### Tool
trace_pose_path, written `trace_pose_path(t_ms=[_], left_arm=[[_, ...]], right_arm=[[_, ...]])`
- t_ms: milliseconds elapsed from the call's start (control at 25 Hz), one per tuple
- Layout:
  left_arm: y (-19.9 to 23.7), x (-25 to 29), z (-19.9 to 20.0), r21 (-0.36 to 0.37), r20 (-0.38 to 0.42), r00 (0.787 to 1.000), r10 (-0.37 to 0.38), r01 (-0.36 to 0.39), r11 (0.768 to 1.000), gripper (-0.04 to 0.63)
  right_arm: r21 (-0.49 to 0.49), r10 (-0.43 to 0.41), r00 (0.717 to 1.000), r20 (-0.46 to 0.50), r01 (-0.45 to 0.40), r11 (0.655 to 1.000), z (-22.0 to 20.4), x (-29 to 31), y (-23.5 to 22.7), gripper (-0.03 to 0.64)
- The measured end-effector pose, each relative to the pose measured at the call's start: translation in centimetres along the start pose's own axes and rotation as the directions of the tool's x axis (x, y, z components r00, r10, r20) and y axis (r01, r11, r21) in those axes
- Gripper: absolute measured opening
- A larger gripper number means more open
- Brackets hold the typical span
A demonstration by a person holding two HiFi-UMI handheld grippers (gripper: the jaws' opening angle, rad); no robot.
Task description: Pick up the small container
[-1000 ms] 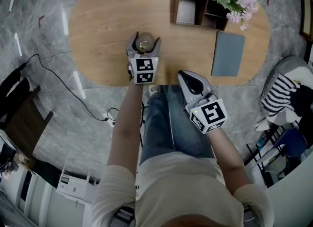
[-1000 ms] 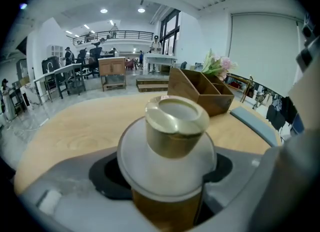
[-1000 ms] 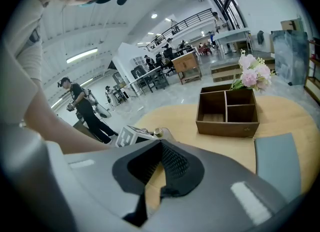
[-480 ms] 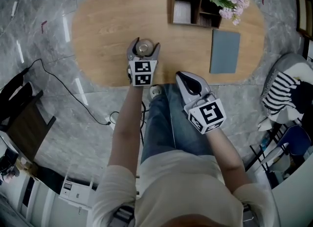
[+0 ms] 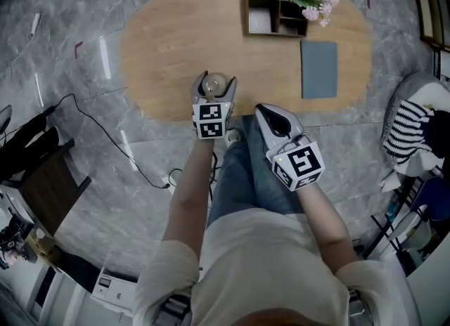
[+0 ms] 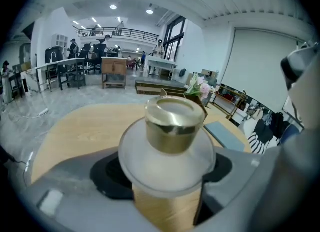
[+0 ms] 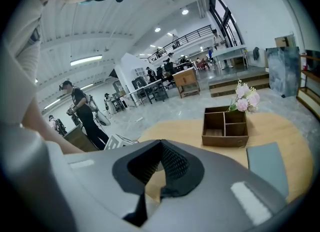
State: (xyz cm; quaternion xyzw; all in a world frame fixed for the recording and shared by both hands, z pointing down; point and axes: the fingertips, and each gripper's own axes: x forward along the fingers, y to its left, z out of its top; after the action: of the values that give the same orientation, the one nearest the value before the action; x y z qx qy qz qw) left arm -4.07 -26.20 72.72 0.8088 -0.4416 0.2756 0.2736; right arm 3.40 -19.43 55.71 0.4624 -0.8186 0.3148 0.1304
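Container [image 6: 172,126] clamped upright between left gripper [image 5: 216,80] jaws, near table [image 5: 162,43] edge; right gripper [image 5: 264,110] jaws together, empty.

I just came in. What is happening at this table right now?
A person at the oval wooden table holds a gripper in each hand. The left gripper is shut on the small gold cylindrical container with a frosted collar, near the table's front edge. Whether it is lifted off the table cannot be told. The right gripper is shut and empty, at the table's edge above the person's legs.
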Motion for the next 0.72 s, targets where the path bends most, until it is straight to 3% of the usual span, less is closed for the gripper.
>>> trace_pose_path(t_ms=[720], left_arm=[[-5.2,-14.8,3.1,-0.010,0.143,0.989,-0.046,0.048,0.999,0.357]], right_arm=[[-0.092,-0.033,0.994,0.104,0.043,0.995,0.2,-8.7,7.8,-0.002]])
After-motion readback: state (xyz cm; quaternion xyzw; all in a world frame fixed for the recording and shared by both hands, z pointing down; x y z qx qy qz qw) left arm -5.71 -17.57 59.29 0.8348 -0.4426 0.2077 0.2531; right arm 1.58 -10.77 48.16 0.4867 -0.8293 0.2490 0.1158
